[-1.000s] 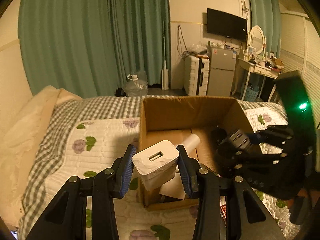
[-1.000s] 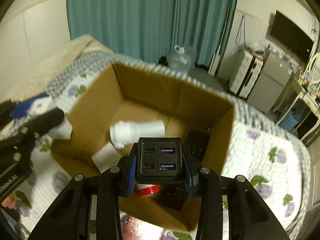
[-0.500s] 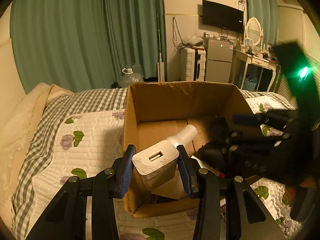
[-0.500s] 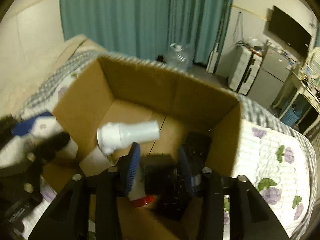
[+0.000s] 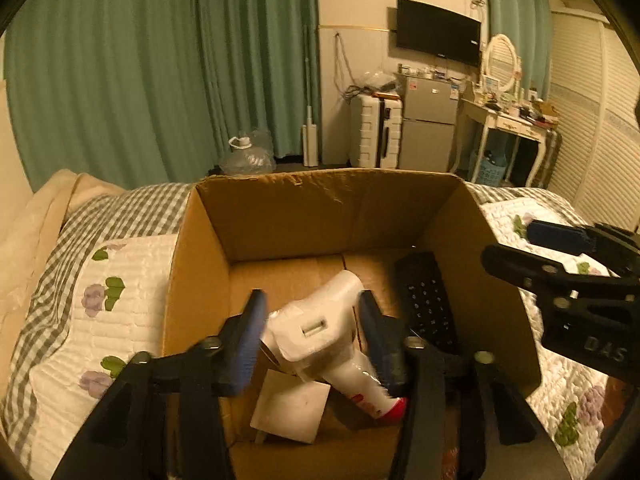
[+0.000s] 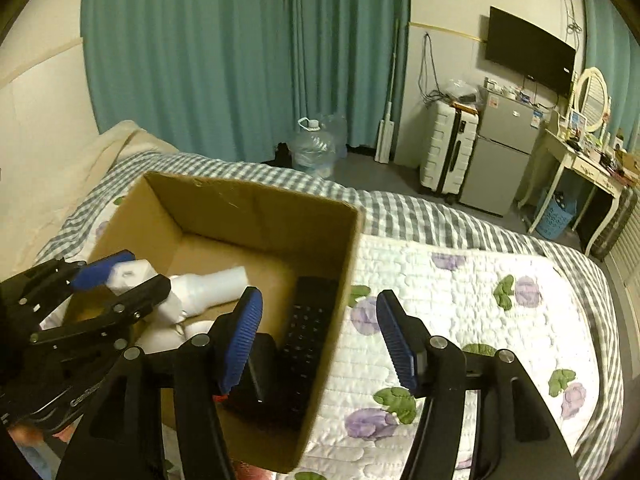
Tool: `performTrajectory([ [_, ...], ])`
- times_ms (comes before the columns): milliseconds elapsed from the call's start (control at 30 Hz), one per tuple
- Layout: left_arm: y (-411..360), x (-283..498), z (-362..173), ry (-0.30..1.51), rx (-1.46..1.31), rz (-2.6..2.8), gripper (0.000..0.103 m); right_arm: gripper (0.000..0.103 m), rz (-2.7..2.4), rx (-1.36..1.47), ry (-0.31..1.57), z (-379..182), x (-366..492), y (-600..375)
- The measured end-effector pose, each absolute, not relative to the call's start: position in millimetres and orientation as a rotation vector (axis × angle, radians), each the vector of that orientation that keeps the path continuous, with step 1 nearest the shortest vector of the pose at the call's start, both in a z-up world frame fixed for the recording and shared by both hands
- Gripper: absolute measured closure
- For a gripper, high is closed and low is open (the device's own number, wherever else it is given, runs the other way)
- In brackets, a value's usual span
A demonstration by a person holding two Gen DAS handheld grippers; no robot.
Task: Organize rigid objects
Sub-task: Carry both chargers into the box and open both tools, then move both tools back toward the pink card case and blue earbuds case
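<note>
An open cardboard box (image 5: pixel 320 204) (image 6: pixel 256 204) sits on the quilted bed. My left gripper (image 5: pixel 312 332) hangs over the box with its fingers spread apart, and the white USB charger (image 5: pixel 308 330) lies loose between them, no longer clamped. Below it lie a white bottle with a red end (image 5: pixel 360 384), a flat white card (image 5: pixel 292 410) and a black remote (image 5: pixel 426 300). My right gripper (image 6: pixel 320 338) is open and empty, over the box's right wall. The black multi-port charger (image 6: pixel 256 376) lies in the box beside the remote (image 6: pixel 306 332).
The bed's floral quilt (image 6: pixel 460 300) spreads to the right of the box, with a checked border and pillows (image 5: pixel 44 216) at the left. Beyond the bed stand green curtains, a water jug (image 6: pixel 312 146), a white suitcase (image 6: pixel 446 148), a small fridge and a dressing table.
My right gripper opened, dropped the black charger into the box and pulled back to the right. My left gripper moved over the box and opened, letting go of the white charger.
</note>
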State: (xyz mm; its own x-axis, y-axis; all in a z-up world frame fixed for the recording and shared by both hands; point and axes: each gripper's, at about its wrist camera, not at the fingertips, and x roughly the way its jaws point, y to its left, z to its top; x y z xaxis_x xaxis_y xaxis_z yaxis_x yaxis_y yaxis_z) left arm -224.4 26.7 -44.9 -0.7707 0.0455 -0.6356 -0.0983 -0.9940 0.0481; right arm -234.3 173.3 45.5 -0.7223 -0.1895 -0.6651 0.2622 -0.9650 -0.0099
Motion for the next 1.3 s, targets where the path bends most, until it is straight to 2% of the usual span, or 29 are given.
performTrajectory([
  [33,26.4,-223.9,-44.7,0.108,-1.029,2.893,0.041,0.034,-2.712,1.033,0.154,44.6,-234.2,175.0],
  [233,21.6,-208.4,-18.9,0.089,-0.996,2.955,0.036,0.018,-2.749,0.999,0.173,60.9,-217.6,181.4],
  [367,17.3,-185.1,9.4,0.091,-0.933,2.986,0.031,0.014,-2.779,0.944,0.207,88.7,-192.3,181.0],
  [433,14.3,-168.3,27.3,0.089,-0.890,3.001,0.029,0.008,-2.793,0.908,0.207,105.0,-173.4,183.0],
  [533,7.9,-138.7,53.5,0.097,-0.832,3.010,0.027,0.007,-2.797,0.877,0.216,123.1,-144.9,184.9],
  [733,-3.4,-89.3,72.2,0.136,-0.796,3.032,0.025,0.002,-2.754,0.875,0.260,122.2,-91.4,183.1],
  [933,-8.1,-59.0,44.6,0.159,-0.859,3.036,0.025,0.001,-2.693,0.936,0.274,83.5,-66.3,175.3],
  [1167,-23.3,-56.8,-26.3,0.021,-1.033,3.030,0.025,0.001,-2.624,1.067,0.361,18.2,-70.8,154.8],
  [1300,-27.9,-66.8,-62.2,0.032,-1.167,2.996,0.025,0.001,-2.591,1.149,0.460,-19.4,-81.0,141.7],
])
